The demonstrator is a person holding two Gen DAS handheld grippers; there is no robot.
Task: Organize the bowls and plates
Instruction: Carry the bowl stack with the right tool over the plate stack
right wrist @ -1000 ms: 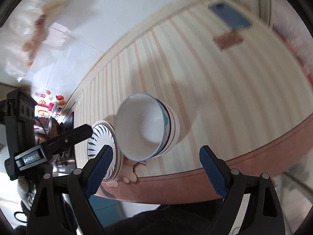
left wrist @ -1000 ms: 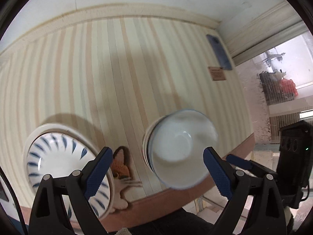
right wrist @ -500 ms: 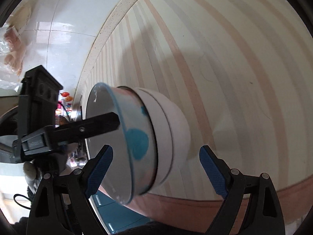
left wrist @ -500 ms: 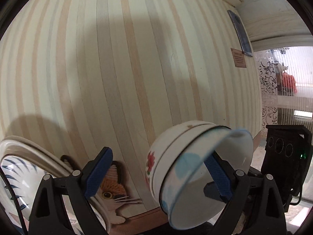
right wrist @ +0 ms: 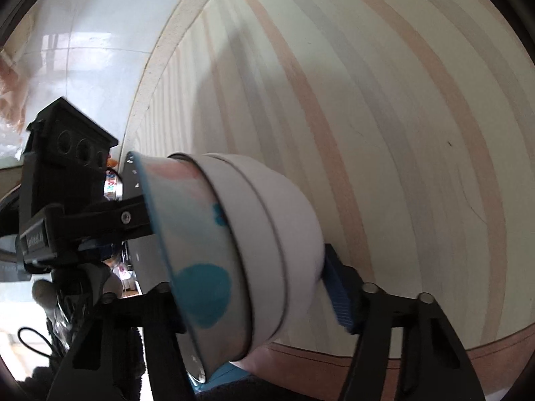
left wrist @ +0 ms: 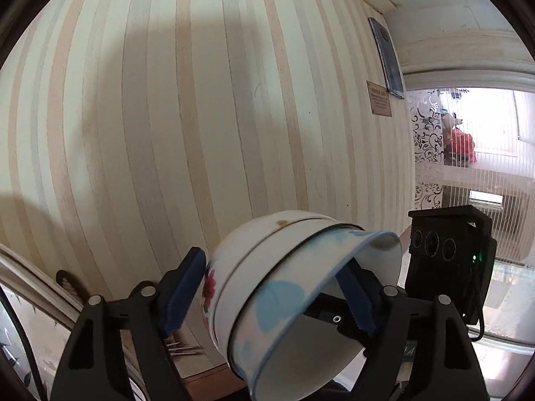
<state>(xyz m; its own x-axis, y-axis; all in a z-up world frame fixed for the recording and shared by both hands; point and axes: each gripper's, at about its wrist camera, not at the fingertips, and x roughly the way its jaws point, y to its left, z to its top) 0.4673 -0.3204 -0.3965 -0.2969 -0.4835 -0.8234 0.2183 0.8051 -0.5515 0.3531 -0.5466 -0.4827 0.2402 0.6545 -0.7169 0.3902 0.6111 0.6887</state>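
Observation:
A stack of nested bowls [left wrist: 284, 294] stands near the front edge of the striped table; the top one is white with blue blotches and a blue rim, a lower one has a red flower. My left gripper [left wrist: 267, 297] has closed on the stack, one finger inside the top bowl, one against the outer wall. My right gripper [right wrist: 254, 284] grips the same stack [right wrist: 240, 250] from the other side, its right pad [right wrist: 337, 287] against the bottom bowl. A blue-patterned plate [left wrist: 20, 327] lies at the left.
The striped table [left wrist: 200, 100] stretches ahead to a pale wall. A dark phone [left wrist: 388, 56] and a small brown card [left wrist: 379, 102] lie at its far right. A cat-figure mat [left wrist: 67, 280] lies between plate and bowls. A window is at the right.
Both grippers have moved down and in around the bowl stack and closed their fingers on it from opposite sides. The stack now fills the lower part of both views.

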